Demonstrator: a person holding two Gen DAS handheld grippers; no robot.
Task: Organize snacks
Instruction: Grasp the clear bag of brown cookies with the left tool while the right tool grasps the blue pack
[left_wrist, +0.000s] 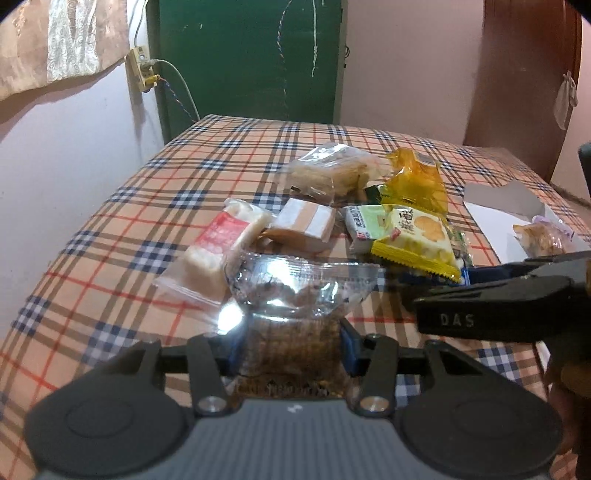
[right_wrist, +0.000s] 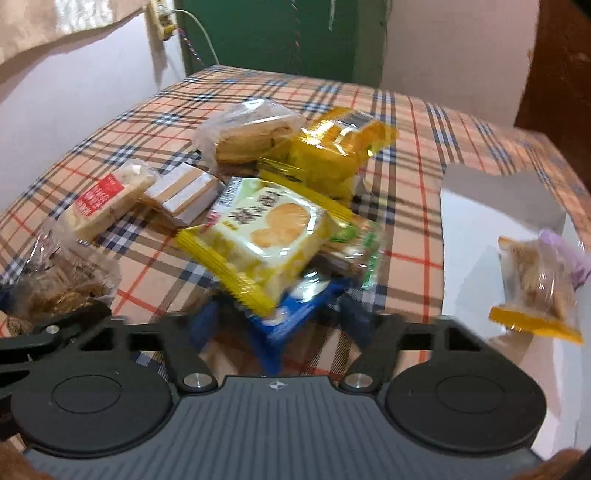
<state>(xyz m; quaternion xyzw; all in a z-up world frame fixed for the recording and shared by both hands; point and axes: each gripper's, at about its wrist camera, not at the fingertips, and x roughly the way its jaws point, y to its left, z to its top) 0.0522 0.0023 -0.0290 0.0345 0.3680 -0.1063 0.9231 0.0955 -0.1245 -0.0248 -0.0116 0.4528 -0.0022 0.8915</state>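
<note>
Now left gripper (left_wrist: 291, 350) clamps brown snack (left_wrist: 291, 354)

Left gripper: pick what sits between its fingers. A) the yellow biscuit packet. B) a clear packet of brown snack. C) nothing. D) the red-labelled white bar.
B: in the left wrist view the left gripper has its blue pads pressed on both sides of the clear packet of brown snack, while the yellow biscuit packet lies farther off in the pile.

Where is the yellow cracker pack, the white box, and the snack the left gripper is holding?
yellow cracker pack (right_wrist: 266, 236), right wrist view, on its printed front.
white box (right_wrist: 480, 229), right wrist view, on its bare floor.
brown snack in clear wrapper (left_wrist: 295, 350), left wrist view, on the brown part between the pads.
</note>
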